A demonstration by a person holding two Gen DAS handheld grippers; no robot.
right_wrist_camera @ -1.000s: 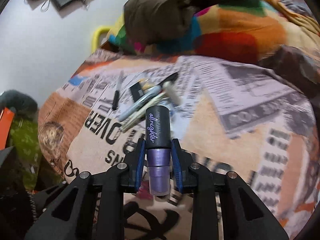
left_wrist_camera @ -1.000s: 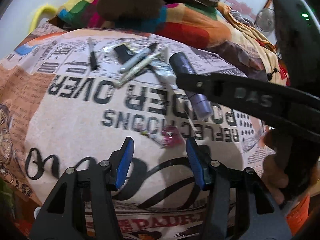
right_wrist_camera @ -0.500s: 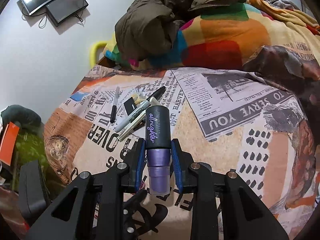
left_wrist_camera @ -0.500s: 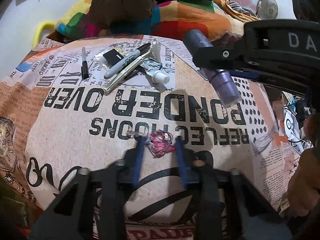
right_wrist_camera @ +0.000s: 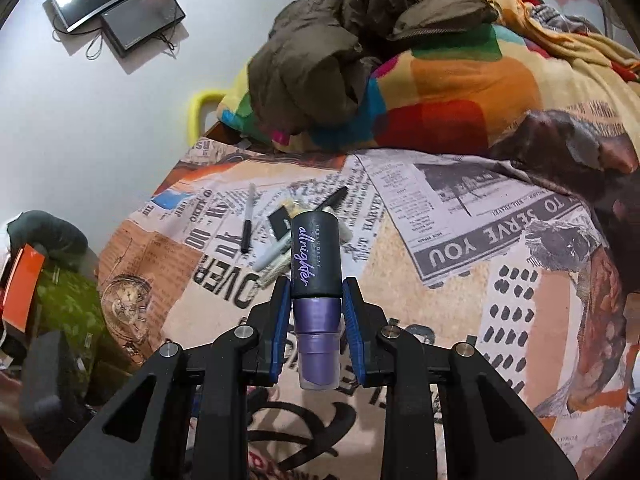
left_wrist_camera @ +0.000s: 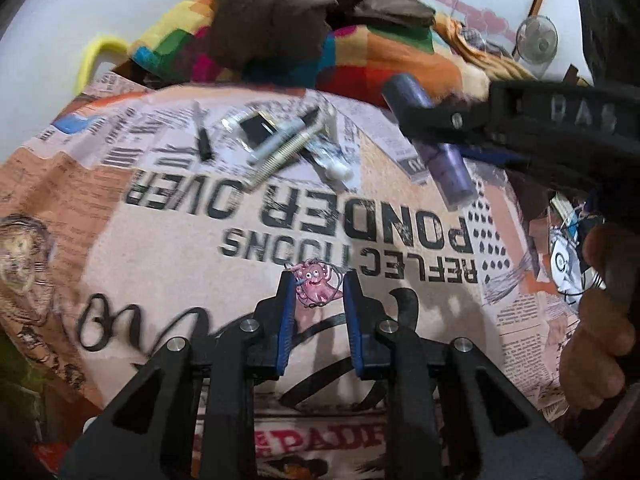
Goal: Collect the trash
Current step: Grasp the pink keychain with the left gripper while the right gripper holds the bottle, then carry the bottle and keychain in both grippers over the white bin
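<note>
My left gripper (left_wrist_camera: 316, 280) is shut on a small pink cartoon-printed plastic wrapper (left_wrist_camera: 315, 283), held just above the newspaper-print bedspread (left_wrist_camera: 160, 248). My right gripper (right_wrist_camera: 314, 298) is shut on a purple spray bottle with a black cap (right_wrist_camera: 316, 292), held well above the bed; it also shows in the left wrist view (left_wrist_camera: 436, 148) at the upper right. A pile of loose items lies farther back on the spread: a black pen (left_wrist_camera: 203, 136), a marker (left_wrist_camera: 280, 140), a small black packet (left_wrist_camera: 256, 128) and a crumpled tube (left_wrist_camera: 332, 162).
A multicoloured blanket (right_wrist_camera: 440, 92) with a brown jacket (right_wrist_camera: 340, 48) on it is heaped at the far end of the bed. A white wall with two dark screens (right_wrist_camera: 116, 4) is at the left. A green bag and orange box (right_wrist_camera: 24, 292) sit off the bed's left side.
My left gripper moved forward to the pink wrapper, shut on it and lifted it. My right gripper rose and pulled back with the purple bottle.
</note>
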